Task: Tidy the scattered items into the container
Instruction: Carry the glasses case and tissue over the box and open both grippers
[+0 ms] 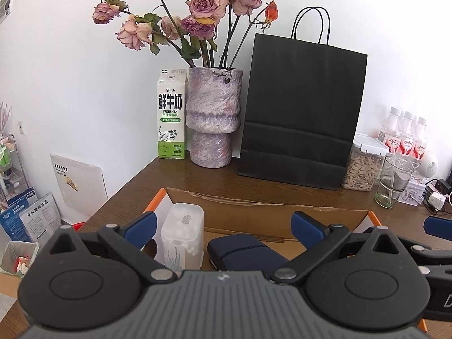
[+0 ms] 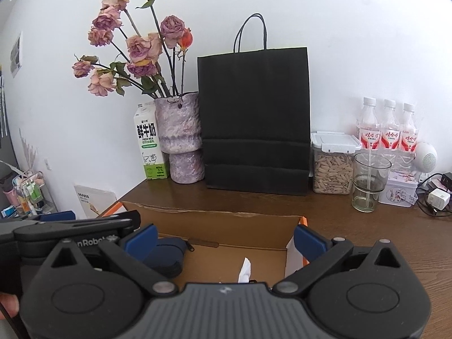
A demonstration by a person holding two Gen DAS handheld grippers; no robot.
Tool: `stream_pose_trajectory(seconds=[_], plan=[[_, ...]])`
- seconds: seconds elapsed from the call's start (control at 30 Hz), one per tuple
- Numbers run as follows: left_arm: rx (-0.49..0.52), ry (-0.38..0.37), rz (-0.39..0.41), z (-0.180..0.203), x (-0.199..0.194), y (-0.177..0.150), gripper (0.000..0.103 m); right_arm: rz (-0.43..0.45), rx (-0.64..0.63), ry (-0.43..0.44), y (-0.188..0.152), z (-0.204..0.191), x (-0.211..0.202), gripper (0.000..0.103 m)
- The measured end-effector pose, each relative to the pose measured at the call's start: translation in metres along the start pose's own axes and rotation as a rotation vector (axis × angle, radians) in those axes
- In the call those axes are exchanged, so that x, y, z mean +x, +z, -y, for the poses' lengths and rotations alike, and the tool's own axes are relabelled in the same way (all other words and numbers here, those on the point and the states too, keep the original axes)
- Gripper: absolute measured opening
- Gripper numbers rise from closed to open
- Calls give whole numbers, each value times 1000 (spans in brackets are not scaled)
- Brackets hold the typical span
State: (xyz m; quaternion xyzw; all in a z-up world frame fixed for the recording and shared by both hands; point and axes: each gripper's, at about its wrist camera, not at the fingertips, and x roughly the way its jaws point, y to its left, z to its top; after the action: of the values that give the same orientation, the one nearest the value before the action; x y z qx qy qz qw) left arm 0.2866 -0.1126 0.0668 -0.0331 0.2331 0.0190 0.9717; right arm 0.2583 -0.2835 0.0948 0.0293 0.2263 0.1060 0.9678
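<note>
Both hand-held grippers hang above an open cardboard box with orange edges, which sits on the brown wooden table.

Left hand-held gripper: jaws spread wide, blue pads well apart, nothing between them. Below it, inside the box, a translucent white plastic container stands upright at the left end. A dark navy zippered pouch lies flat on the box floor just to the right of it. In this view neither item touches the pads.

Right hand-held gripper: released, jaws spread wide, holding nothing. Below it, the right part of the box floor carries a piece of white tissue, partly hidden behind the gripper body. The same navy pouch shows at the left, partly behind the left blue pad. The left hand-held gripper's body enters this view from the left edge.

Items behind the box, along the white wall, left to right:
- a green-and-white fresh milk carton;
- a mottled purple vase holding dried roses;
- a black paper bag with cord handles;
- a clear lidded jar of seeds;
- an empty drinking glass;
- three water bottles with red labels.
</note>
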Motion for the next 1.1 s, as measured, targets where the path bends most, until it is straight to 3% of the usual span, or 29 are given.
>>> stream_pose_trajectory(seconds=[0.5, 1.1], plan=[[18, -29, 49, -24, -68, -6, 103, 45, -61, -8, -10, -34, -63, 103], [46, -77, 98, -62, -157, -49, 103, 101, -129, -15, -67, -86, -156, 103]])
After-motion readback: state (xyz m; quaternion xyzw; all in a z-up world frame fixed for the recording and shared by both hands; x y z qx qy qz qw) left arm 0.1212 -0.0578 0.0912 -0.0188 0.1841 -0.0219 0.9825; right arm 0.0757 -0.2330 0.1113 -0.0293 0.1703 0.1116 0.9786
